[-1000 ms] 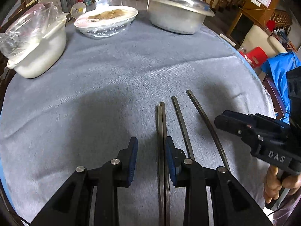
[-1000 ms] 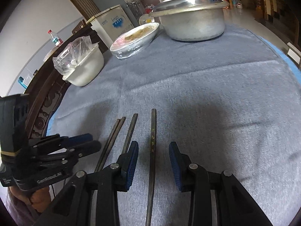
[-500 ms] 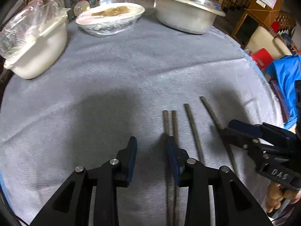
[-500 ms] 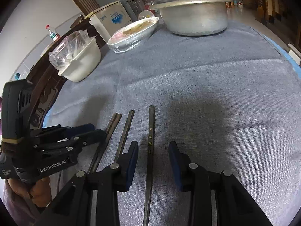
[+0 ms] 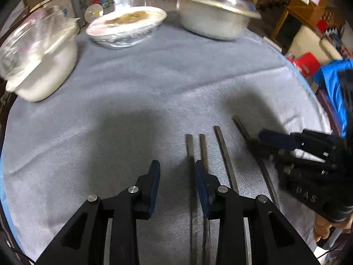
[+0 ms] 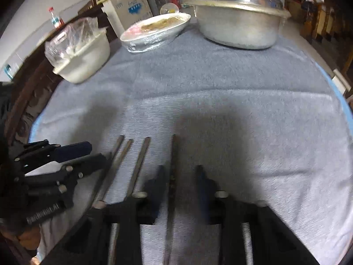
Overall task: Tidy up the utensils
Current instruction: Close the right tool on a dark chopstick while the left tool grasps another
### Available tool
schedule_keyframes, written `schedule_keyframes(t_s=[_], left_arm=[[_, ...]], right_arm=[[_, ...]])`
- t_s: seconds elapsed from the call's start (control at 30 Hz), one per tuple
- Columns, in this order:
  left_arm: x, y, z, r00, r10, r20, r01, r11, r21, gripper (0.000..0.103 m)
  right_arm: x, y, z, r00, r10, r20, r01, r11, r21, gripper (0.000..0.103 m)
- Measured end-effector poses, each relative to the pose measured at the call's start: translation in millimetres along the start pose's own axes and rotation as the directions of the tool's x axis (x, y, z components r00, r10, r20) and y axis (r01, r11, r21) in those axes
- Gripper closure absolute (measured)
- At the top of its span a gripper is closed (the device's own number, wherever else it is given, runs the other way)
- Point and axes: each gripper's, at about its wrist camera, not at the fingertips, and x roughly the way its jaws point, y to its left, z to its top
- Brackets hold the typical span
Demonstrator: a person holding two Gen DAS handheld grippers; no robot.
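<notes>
1. Left gripper [image 5: 176, 176]: the jaws stand apart with a wide gap and clamp nothing. The blue-padded fingers [image 5: 154, 183] hover low over the grey-blue ribbed cloth [image 5: 132, 101] that covers the round table.
2. Right gripper [image 6: 179, 181]: the jaws stand apart and straddle the rightmost dark chopstick [image 6: 173, 165], which lies in the gap. Contact with either finger cannot be told, as the view is blurred.
3. Task items: four dark, slender chopsticks lie on the cloth at the near edge, roughly parallel and pointing away from the person.
4. The left pair of chopsticks [image 5: 195, 152] lies close together. Its left stick sits just inside the left gripper's right finger; the other passes under that finger.
5. The third chopstick [image 5: 225, 154] lies alone between the pair and the rightmost one.
6. Far edge of the table: a lidded aluminium pot [image 5: 214, 19], a white oval dish under plastic film [image 5: 125, 25] and a white bowl with a plastic bag [image 5: 42, 66] stand well apart from the chopsticks.
7. Open room: the broad middle band of cloth between the chopstick tips and the vessels is bare.
</notes>
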Motion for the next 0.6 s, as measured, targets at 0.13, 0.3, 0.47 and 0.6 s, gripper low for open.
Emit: schedule_keyframes(t_s=[0.13, 0.3, 0.47, 0.6], left_arm=[[5.1, 6.8, 1.5, 1.0, 0.014, -0.004, -0.014, 1.0, 0.001, 0.07], [2.2, 21.3, -0.1, 0.999, 0.034, -0.016, -0.034, 0.999, -0.017, 0.07], [4.5, 30.7, 3.2, 0.997, 0.055, -0.044, -0.058, 0.997, -0.054, 0.069], [11.4, 24.9, 13.5, 0.996, 0.078, -0.052, -0.081, 0.995, -0.053, 0.063]], right_arm=[[-2.5, -14.8, -2.3, 1.0, 0.006, -0.002, -0.006, 1.0, 0.024, 0.095], [-4.6, -20.8, -0.8, 1.0, -0.012, -0.026, 0.013, 0.999, 0.029, 0.095], [-0.4, -13.4, 7.4, 0.998, -0.038, -0.052, 0.039, 0.999, 0.022, 0.087], [5.0, 1.8, 13.8, 0.995, -0.077, -0.066, 0.074, 0.996, -0.044, 0.072]])
